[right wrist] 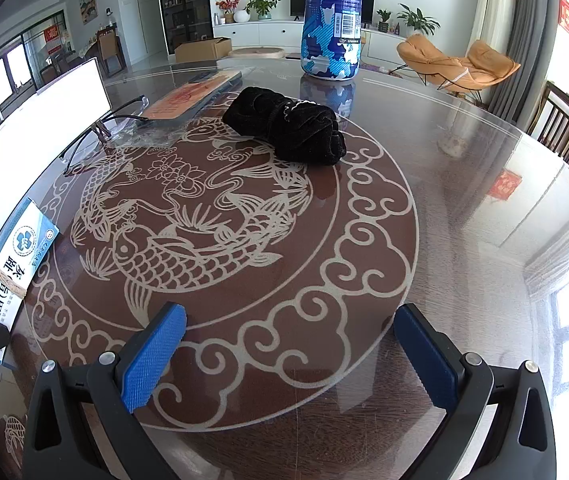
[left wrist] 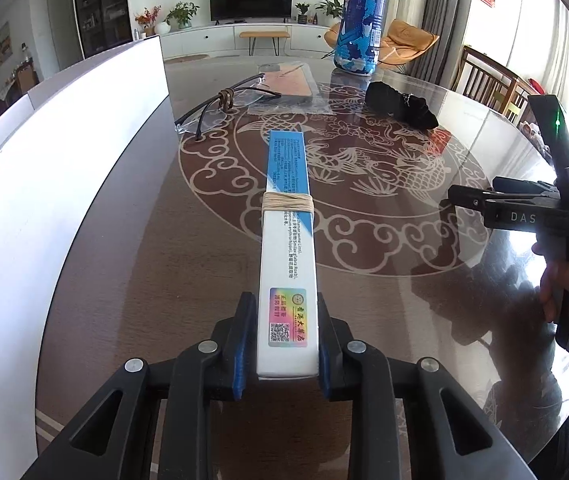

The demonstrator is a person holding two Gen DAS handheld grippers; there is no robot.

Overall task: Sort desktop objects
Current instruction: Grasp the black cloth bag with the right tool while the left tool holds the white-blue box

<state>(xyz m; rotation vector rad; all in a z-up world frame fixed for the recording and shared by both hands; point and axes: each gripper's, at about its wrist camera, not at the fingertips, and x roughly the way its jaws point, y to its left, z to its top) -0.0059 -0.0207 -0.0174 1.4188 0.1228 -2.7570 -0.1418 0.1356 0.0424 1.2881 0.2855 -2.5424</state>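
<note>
My left gripper (left wrist: 287,312) is shut on a long white and blue box (left wrist: 287,240) bound with a rubber band; the box points away over the table and also shows at the left of the right wrist view (right wrist: 16,256). My right gripper (right wrist: 288,328) is open and empty above the round glass table (right wrist: 464,208); it also shows at the right of the left wrist view (left wrist: 450,192). On the table lie a black cloth bundle (right wrist: 288,130), glasses (left wrist: 220,110), a flat orange packet in plastic (left wrist: 286,84) and a tall blue patterned can (left wrist: 360,16).
A white box or board (left wrist: 44,184) stands along the table's left side. Wooden chairs (right wrist: 564,128) stand at the right edge. The table centre carries a fish pattern (right wrist: 204,236).
</note>
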